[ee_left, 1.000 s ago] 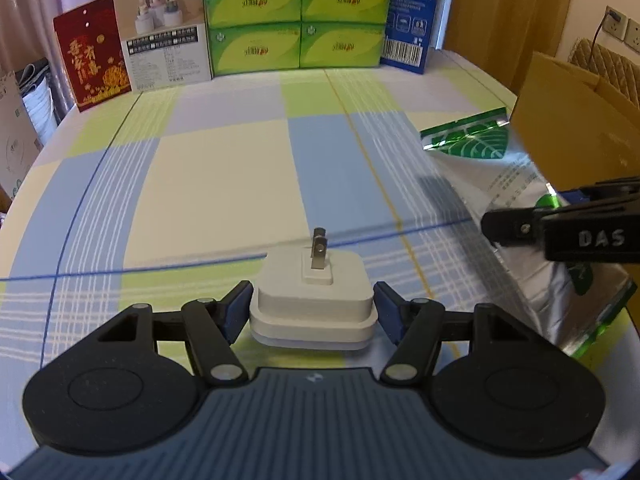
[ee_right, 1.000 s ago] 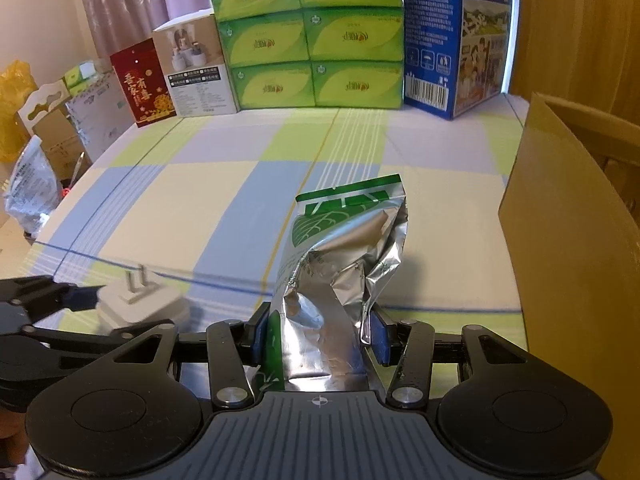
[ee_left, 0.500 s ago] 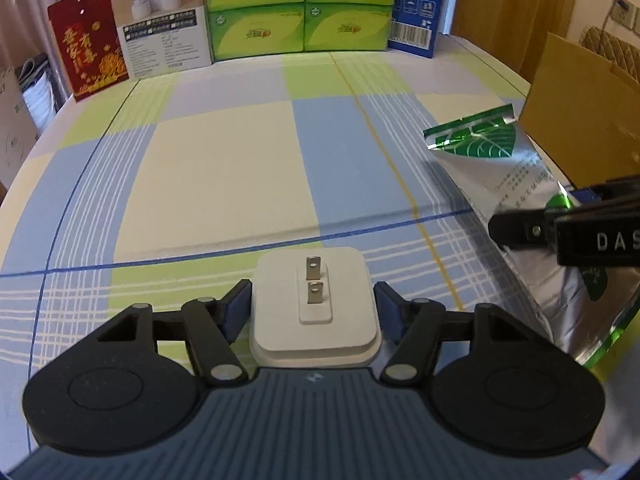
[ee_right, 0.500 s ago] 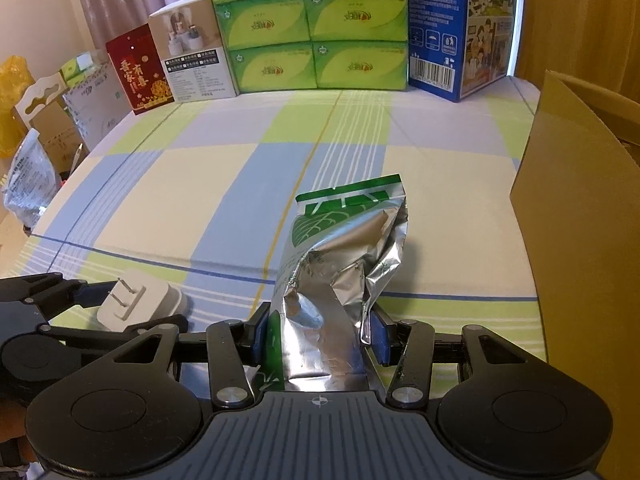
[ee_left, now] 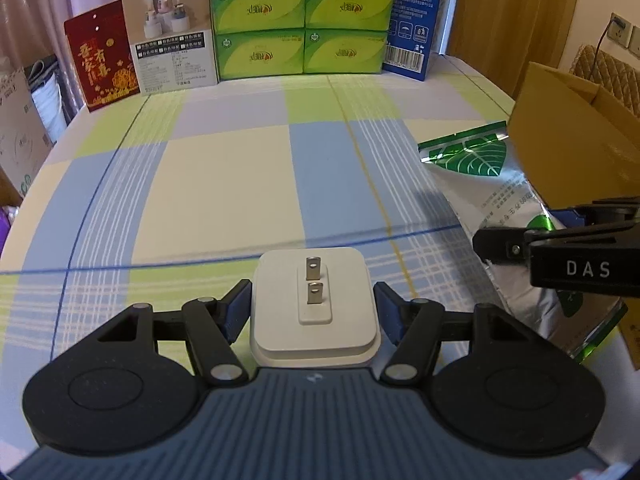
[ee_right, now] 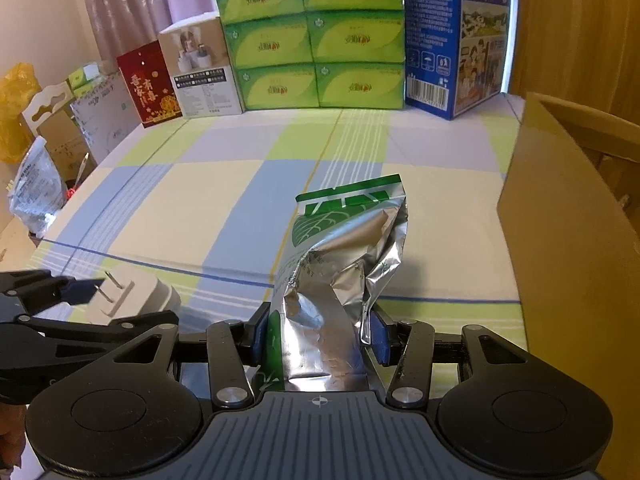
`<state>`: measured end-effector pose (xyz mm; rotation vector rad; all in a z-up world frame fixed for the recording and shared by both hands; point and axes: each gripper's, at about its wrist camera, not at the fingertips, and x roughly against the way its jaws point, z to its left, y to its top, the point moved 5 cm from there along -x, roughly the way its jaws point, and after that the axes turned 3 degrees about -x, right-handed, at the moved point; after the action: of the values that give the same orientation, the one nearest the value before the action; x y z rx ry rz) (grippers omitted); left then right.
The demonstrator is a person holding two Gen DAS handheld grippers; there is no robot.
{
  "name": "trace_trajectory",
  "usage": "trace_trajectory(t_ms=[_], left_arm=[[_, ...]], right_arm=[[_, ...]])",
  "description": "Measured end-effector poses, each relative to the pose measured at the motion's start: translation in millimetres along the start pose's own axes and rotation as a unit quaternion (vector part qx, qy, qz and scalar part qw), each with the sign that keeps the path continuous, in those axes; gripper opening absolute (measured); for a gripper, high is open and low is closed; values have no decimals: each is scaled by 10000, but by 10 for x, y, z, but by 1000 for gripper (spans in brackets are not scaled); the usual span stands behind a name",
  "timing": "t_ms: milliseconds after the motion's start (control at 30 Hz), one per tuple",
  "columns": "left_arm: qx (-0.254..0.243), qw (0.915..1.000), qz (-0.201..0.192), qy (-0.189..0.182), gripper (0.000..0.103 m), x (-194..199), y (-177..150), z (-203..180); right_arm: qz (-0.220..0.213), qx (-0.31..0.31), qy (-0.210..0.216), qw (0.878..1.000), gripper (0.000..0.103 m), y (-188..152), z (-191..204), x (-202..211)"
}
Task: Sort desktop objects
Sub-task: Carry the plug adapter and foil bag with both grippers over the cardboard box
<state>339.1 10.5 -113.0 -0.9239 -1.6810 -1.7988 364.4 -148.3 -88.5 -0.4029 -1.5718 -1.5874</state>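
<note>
A white plug adapter (ee_left: 314, 320) with two metal prongs sits between the blue pads of my left gripper (ee_left: 312, 308), which is shut on it. In the right wrist view the adapter (ee_right: 132, 300) is tilted, its prongs pointing up and left, just above the checked cloth. My right gripper (ee_right: 319, 336) is shut on the lower end of a crumpled silver foil pouch (ee_right: 344, 248) with a green leaf print. The pouch (ee_left: 480, 184) slants up toward the far right, beside the right gripper's black finger (ee_left: 560, 256).
An open cardboard box (ee_right: 568, 240) stands at the table's right edge, close to the pouch. Along the back stand stacked green tissue packs (ee_right: 316, 40), a blue milk carton (ee_right: 452, 32), a white product box (ee_left: 172, 36) and a red card (ee_left: 104, 56). Bags and boxes crowd the left.
The left gripper has lifted and tipped the adapter, so its prong face now turns toward the camera. The right gripper keeps its hold on the pouch and has shifted only slightly.
</note>
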Motion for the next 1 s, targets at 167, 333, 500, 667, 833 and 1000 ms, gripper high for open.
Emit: trace_trajectory(t_ms=[167,333,500,667,833,1000], left_arm=[[178,9998,-66,-30,61,185,-71,-69],[444,9989,-139,-90,61,412,-210,-130],[534,9985,-139,-67,61,624,-354,-219],[440,9986,-307,-5,61,916,-413,-325],[518,9980,-370,-32,61,1180,-500,-406],[547,9975,-447,-56,61,1440,-591,-496]], right_arm=[[-140,14,24,9999,46,-117,64,250],[-164,9,6,9999,46,-343,145,476],[-184,-101,53,9998,46,-563,183,733],[-359,-122,-18,9993,46,-689,169,1057],[-454,-115,-22,9989,46,-797,210,1331],[-476,-153,-20,9987,46,-935,218,1591]])
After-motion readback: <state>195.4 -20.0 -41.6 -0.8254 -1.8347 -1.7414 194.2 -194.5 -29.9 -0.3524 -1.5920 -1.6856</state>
